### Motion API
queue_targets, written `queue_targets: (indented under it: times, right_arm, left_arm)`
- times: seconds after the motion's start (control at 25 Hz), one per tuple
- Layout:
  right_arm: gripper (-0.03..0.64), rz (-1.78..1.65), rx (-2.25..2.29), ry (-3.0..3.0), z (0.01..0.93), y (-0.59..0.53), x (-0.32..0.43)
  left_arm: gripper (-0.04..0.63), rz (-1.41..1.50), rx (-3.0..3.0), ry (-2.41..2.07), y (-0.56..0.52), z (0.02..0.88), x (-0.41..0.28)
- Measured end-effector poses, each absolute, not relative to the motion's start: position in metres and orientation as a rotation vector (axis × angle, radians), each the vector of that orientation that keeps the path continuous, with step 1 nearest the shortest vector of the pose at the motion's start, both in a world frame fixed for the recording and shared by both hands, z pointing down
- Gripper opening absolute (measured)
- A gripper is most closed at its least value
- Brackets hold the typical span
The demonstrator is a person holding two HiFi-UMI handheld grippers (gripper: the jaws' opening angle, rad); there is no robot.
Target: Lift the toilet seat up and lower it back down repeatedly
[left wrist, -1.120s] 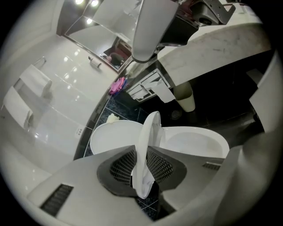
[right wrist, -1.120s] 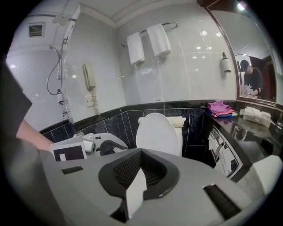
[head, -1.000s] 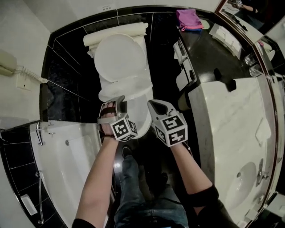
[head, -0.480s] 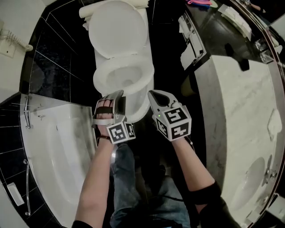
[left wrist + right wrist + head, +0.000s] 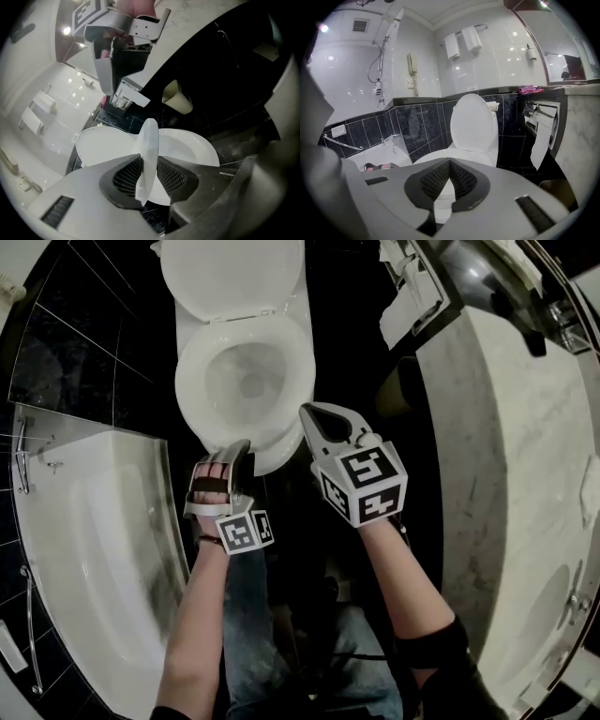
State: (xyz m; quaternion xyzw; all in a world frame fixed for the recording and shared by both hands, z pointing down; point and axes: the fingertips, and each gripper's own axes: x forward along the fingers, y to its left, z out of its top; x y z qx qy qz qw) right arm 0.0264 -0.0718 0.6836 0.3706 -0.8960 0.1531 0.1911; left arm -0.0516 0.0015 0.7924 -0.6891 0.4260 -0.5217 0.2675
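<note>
One thin white toilet seat (image 5: 149, 136), glossy plastic, shows edge-on in the left gripper view. Its front lip sits between the left gripper (image 5: 236, 448) fingers, with the pads against both faces. Those fingers have just been easing apart. From the head view the seat is an oval ring lying low over the bowl (image 5: 246, 381), at the toilet's front, with the lid (image 5: 234, 277) standing up behind it

Cannot tell if the seat rests on the bowl rim. The hinge is not visible, the lid top is cut off by the head view's edge, and the right gripper's own fingers cover the bowl front in the right gripper view

Left forearm is bare and stretched forward, with the gripper rolled on its side and pointing forward and down, marker cube (image 5: 242, 531) toward the camera. Right gripper (image 5: 311, 412) is just right of the bowl front, apart from it, fingers closed together on nothing, tilted down toward the toilet

Farther out: bathtub (image 5: 94, 521) left, marble worktop (image 5: 525, 474) right, toilet paper (image 5: 541, 136) hanging below it, black wall tiles, towels (image 5: 461, 42) and wall phone (image 5: 411, 65) high on the back wall
</note>
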Motion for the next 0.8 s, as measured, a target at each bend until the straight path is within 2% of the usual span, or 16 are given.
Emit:
queue_targets:
  times: [0.48,0.8]
  right_arm:
    - [0.02,0.429,1.068,-2.52,0.75,-0.05,0.03]
    - [0.02,0.39,1.105,-2.5,0.754,-0.055,0.038]
  left_arm:
    - [0.095,-1.481,-1.86,1.029,0.029,0.898,-0.045]
    - [0.1,-1.562,-1.898,0.996,0.034,0.939,-0.045]
